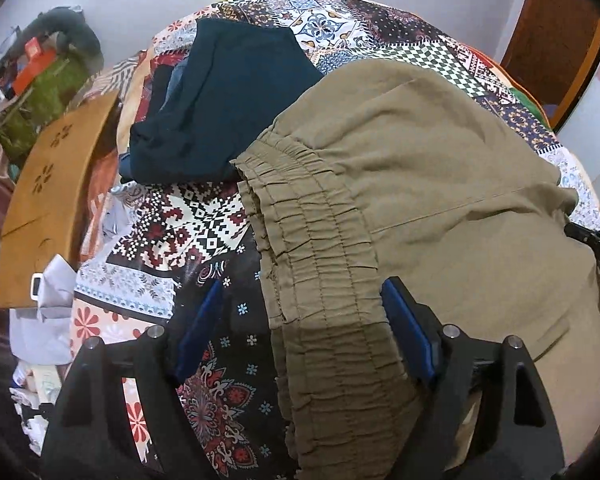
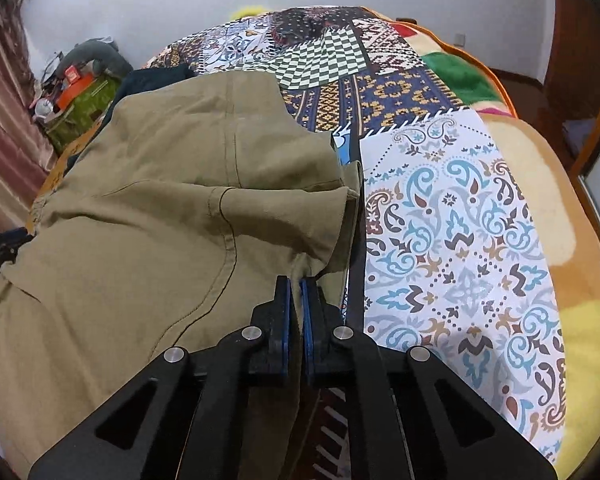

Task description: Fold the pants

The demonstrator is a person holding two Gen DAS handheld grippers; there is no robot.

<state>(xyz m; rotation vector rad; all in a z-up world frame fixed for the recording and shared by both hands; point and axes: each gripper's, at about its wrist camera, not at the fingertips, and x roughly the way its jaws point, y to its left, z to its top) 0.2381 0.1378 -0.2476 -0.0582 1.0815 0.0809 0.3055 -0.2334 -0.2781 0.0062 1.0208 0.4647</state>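
Left gripper (image 1: 300, 320): jaws wide apart, angled steeply down, blue pads either side of the waistband, not pressing. Right gripper (image 2: 298, 292): jaws closed tight, also pitched down, pads pinching a fold of pants (image 2: 160, 200) fabric.

The khaki pants (image 1: 440, 168) run off the lower frame edges, their legs unseen.

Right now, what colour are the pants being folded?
Khaki-olive pants, plain, no pattern; clearest in the right wrist view.
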